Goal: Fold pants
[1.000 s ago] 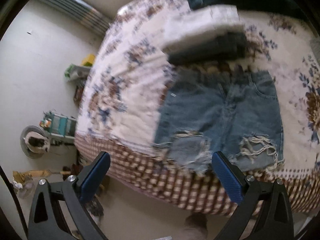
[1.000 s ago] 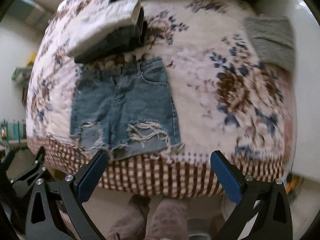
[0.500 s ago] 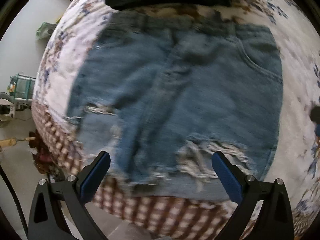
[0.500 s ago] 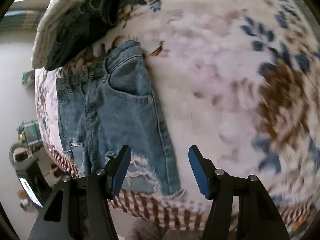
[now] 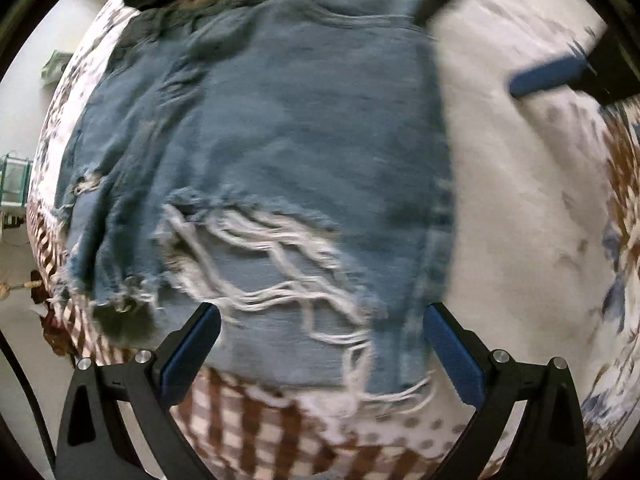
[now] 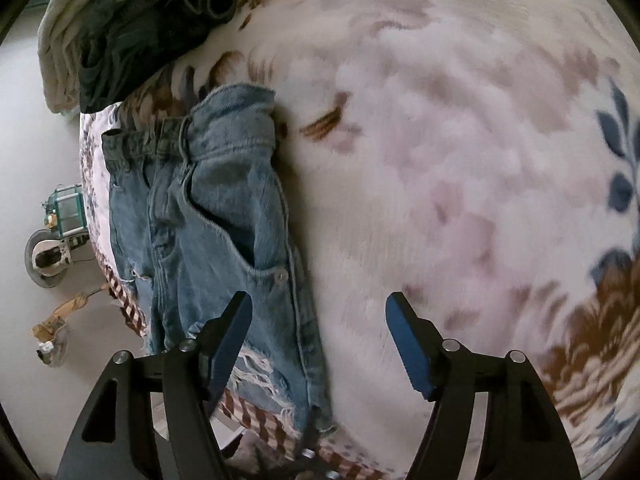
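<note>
Ripped blue denim shorts [image 5: 288,152] lie flat on the bed, waistband at the far side, frayed hems toward the near edge. My left gripper [image 5: 320,354] is open, low over the right leg's torn hem, jaws straddling it. My right gripper [image 6: 320,340] is open, hovering over the shorts' [image 6: 224,216] right side seam near the pocket. One blue pad [image 5: 548,76] of the right gripper shows at the upper right of the left wrist view.
The floral blanket [image 6: 460,160] covers the bed, with a brown checked border [image 5: 256,420] at the near edge. A stack of folded dark and pale clothes [image 6: 132,24] lies beyond the waistband. Floor clutter [image 6: 52,256] lies left of the bed.
Both grippers have moved in closer and lower over the shorts. The left one shifted right to the right leg hem; the right one neared the side seam.
</note>
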Tool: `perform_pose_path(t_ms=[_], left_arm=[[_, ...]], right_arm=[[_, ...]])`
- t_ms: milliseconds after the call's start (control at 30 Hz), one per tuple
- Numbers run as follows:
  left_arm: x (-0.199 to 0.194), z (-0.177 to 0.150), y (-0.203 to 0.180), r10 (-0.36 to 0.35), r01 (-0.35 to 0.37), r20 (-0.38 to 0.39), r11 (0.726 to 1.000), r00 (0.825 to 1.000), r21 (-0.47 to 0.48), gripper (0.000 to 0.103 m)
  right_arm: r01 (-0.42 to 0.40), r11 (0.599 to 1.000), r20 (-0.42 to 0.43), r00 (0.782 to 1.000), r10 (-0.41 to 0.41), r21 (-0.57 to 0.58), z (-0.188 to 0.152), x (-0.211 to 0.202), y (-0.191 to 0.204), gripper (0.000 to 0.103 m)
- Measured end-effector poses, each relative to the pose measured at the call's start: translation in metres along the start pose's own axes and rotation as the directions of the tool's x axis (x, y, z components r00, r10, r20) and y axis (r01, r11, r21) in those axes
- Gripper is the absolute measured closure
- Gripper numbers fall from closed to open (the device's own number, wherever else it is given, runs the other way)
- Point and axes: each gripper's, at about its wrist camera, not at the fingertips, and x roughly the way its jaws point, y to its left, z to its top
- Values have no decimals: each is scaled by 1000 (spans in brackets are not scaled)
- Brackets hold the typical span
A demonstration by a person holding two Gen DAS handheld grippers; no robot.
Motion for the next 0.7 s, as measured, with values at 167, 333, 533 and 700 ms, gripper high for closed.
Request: perform_pose_path(t_ms=[167,333,533,700], left_arm=[[13,9,-22,58,-59,19,997,998,58,0],[12,24,-1,-70,70,41,998,997,5,66],[-16,38,32,-149,154,118,988,982,-32,98],[-59,48,71,-195,208,172,976,966,-63,98]], right_arm=[[-49,998,-1,999,49,-28,19,6,3,31],[-68,996,1,998,69,-64,39,17,15,31],[-37,997,148,988,46,-60,42,-4,30,95],[-10,997,199,980,24,-71,29,-35,65,97]])
